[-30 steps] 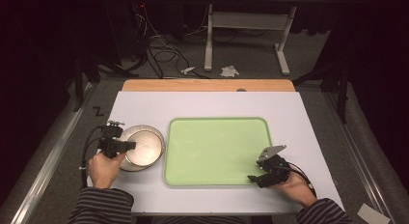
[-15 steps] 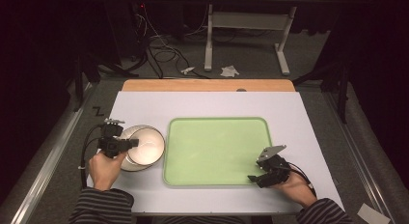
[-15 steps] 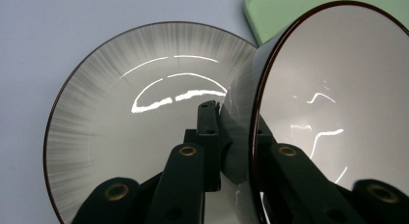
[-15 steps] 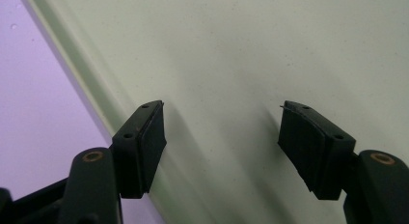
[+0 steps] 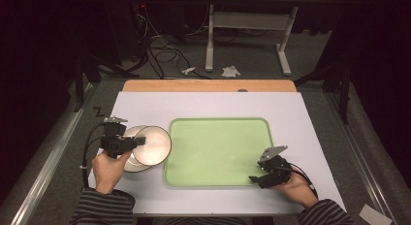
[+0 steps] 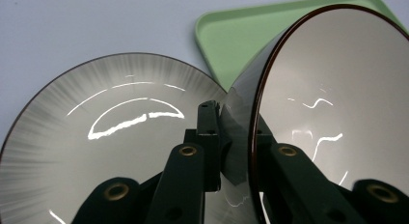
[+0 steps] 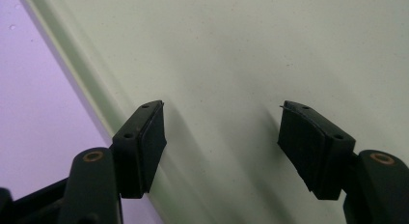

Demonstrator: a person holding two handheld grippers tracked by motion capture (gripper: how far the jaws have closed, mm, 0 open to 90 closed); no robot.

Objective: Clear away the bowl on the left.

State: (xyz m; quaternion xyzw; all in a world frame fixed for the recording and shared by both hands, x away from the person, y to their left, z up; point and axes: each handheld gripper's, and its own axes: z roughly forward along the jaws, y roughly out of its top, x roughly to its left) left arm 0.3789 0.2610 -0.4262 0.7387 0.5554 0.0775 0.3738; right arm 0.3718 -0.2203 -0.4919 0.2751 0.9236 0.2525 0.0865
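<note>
My left gripper is shut on the rim of a shiny bowl with a dark rim and holds it tilted above the table, beside the left edge of the green tray. In the left gripper view the jaws pinch the wall of the bowl. A second, similar bowl lies flat beneath it on the table. My right gripper rests at the tray's near right corner. It stands open over the bare tray with nothing between its pads.
The white table top has a wooden strip along its far edge. Beyond it, cables and a metal stand are on the dark floor. The tray holds nothing.
My left gripper has lifted the upper bowl off the lower one, tilted it and carried it a little toward the tray. The right gripper has stayed where it was.
</note>
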